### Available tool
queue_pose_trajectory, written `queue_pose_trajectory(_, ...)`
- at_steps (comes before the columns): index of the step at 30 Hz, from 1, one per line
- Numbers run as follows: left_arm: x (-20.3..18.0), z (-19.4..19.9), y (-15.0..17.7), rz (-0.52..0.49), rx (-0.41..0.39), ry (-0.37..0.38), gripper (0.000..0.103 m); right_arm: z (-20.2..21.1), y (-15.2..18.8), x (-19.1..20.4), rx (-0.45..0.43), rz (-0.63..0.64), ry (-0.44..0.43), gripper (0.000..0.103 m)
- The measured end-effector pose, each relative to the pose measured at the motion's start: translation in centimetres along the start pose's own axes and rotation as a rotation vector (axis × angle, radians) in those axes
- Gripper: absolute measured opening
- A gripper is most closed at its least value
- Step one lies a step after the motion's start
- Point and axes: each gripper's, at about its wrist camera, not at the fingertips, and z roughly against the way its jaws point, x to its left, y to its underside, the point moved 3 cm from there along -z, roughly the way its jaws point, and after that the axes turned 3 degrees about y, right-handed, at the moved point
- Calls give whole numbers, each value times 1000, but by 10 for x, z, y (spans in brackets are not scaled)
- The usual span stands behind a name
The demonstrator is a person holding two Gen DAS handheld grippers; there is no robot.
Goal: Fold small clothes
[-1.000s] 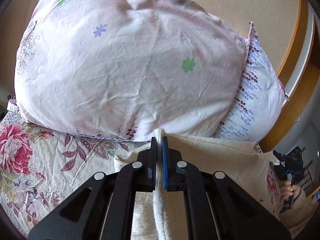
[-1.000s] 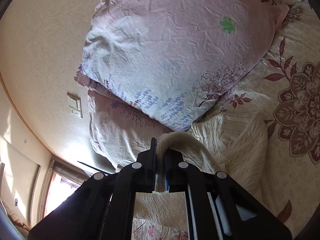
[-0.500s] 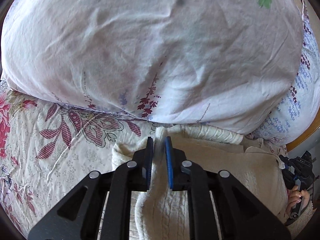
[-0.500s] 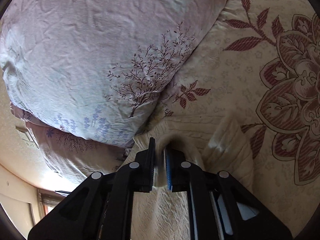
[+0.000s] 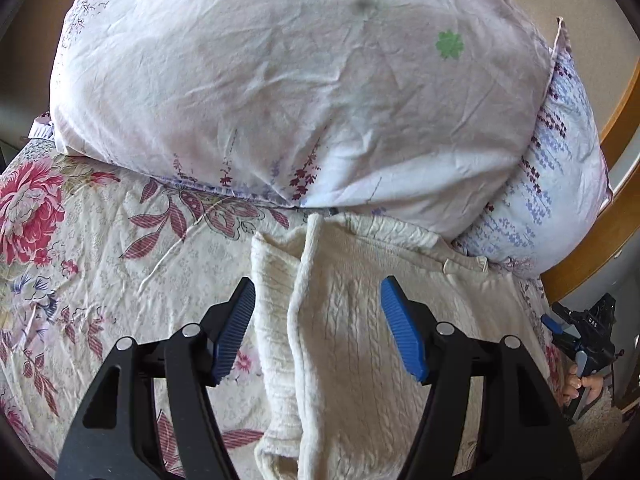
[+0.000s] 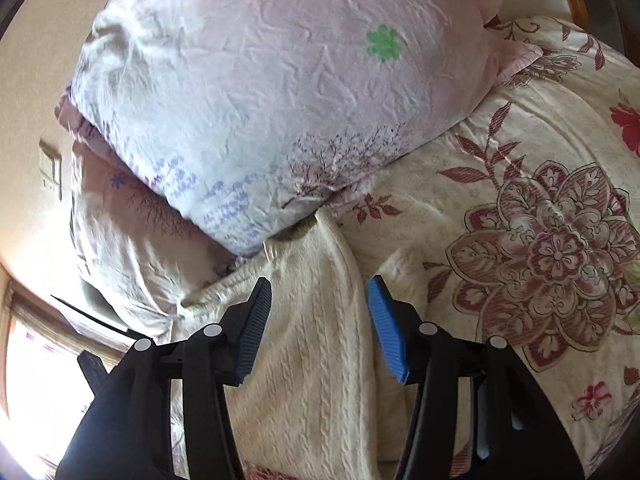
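Cream knit sweater [image 5: 352, 344] now lies released on bedspread [image 5: 100, 264] below pillow [image 5: 280, 92]; left gripper [image 5: 318, 320] and right gripper [image 6: 320, 322] jaws just opened, empty. Fold laid down.

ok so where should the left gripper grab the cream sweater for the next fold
Probably the raised folded ridge of the sweater, coming from above with the left gripper, whose open jaws, just widened, already straddle it. The ridge stands up from the flat knit, so the pads can pinch it.
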Motion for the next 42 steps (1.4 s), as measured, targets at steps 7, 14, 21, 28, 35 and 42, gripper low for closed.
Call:
queue_pose_trajectory(7,-9,-25,22,-28,78,-25,64,-31,14,0,78,34,69,47)
queue_pose_trajectory(14,-14,-39,26,-48,122,-26,28,-40,24,13,114,103,85,9)
queue_pose_trajectory(21,-10,-38,27,-27,121,-32,11,-6,18,17,17,58,36,7)
queue_pose_trajectory(28,-2,-22,33,-7,108,-1,56,-2,38,-8,44,-44,48,8)
queue_pose_trajectory(35,-2,11,55,-29,96,37,62,33,41,-5,95,-81,44,56)
queue_pose_trajectory(42,-3,10,77,-4,112,45,32,41,75,3,180,-6,41,31)
